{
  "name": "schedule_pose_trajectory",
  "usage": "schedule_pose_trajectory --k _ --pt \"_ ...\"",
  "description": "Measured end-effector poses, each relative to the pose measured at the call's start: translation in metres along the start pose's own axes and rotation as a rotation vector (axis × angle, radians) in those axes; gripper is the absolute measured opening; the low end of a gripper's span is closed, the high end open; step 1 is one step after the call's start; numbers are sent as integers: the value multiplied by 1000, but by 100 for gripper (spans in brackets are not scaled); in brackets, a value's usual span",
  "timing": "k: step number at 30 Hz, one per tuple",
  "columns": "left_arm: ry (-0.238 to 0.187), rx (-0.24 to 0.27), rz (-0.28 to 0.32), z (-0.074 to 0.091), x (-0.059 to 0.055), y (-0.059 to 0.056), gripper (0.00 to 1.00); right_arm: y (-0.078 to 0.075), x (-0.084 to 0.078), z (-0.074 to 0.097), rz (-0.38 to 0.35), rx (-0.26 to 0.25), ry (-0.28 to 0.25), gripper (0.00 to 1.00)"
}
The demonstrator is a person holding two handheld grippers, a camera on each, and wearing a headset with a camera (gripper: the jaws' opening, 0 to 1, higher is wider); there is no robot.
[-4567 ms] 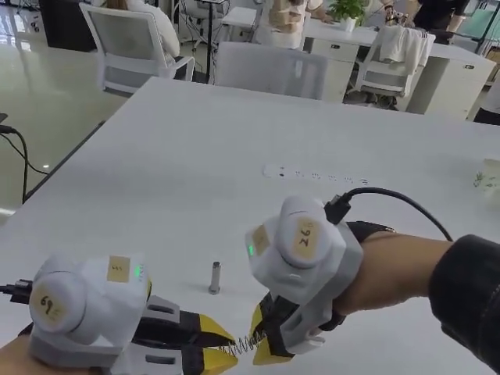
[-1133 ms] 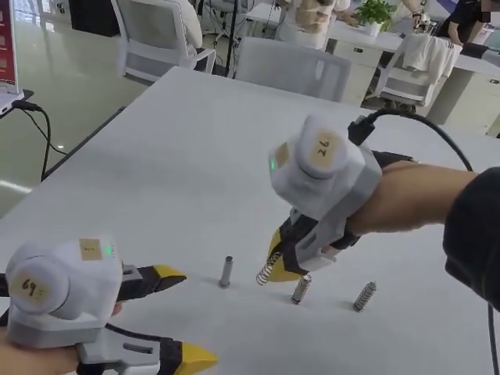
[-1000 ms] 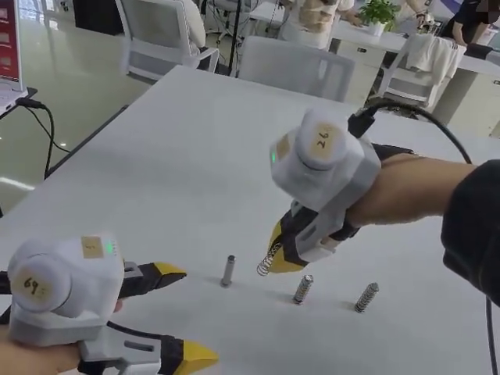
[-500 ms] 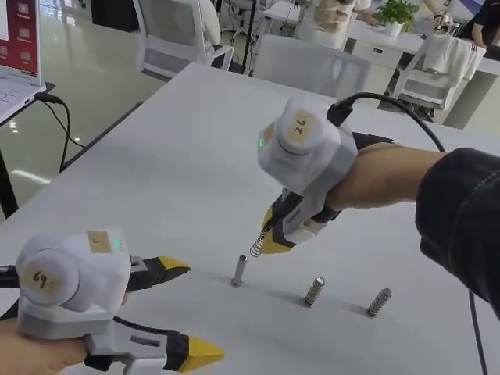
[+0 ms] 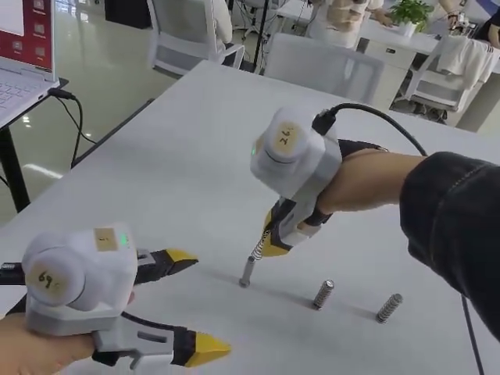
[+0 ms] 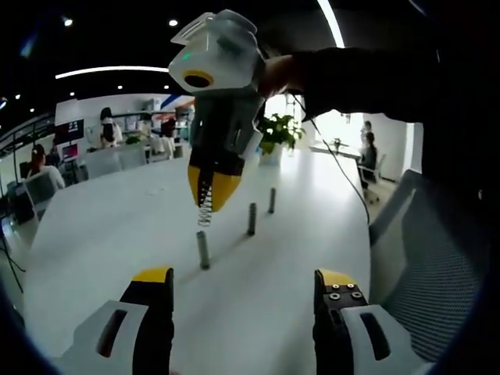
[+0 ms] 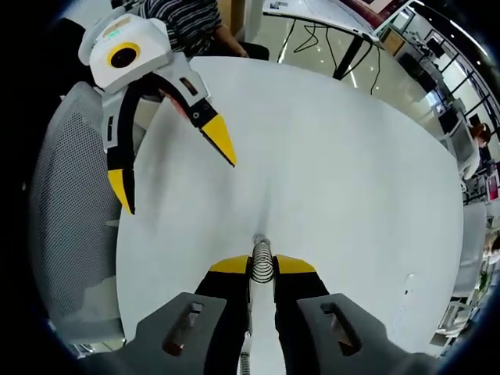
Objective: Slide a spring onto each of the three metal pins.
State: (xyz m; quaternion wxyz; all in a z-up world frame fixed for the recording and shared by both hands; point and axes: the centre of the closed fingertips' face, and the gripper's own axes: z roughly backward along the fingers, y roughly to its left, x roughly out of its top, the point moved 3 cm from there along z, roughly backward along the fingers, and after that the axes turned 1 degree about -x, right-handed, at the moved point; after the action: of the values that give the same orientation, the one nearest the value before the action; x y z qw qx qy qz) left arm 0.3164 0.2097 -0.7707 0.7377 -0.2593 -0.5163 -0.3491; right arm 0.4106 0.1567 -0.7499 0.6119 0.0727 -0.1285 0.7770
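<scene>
In the head view, the upper end of the spring [image 5: 258, 247] is hidden between the fingers of the right gripper [image 5: 273, 241]. Whether its lower end touches the pin [image 5: 246, 273] is too fine to tell. At the lower left, the frame's edge cuts off the hand [image 5: 31, 355] holding the left gripper [image 5: 211, 300]. At the upper left, a laptop [image 5: 23, 47] is cut by the edge.

We see a white counter [image 5: 180, 156]. Three metal pins stand upright on it in a row, apart from each other. In the head view, the left pin [image 5: 246, 273] has a bare shaft. The middle pin [image 5: 323, 294] and right pin [image 5: 387, 308] each have a spring [image 5: 321, 291] around the shaft.
</scene>
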Motion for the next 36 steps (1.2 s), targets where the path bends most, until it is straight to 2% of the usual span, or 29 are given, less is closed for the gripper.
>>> schedule_pose_trajectory --k 8,14,26,36 --pt "-42 -5 -51 0 5 0 65 0 1 -5 7 8 11 8" --pt "-58 -10 -64 0 7 -2 63 1 1 -7 16 12 20 8" --pt "-37 -14 -59 1 1 -4 62 0 0 -13 15 25 33 8" --pt "-9 -21 -65 0 -3 -6 65 1 -3 -25 15 42 60 8"
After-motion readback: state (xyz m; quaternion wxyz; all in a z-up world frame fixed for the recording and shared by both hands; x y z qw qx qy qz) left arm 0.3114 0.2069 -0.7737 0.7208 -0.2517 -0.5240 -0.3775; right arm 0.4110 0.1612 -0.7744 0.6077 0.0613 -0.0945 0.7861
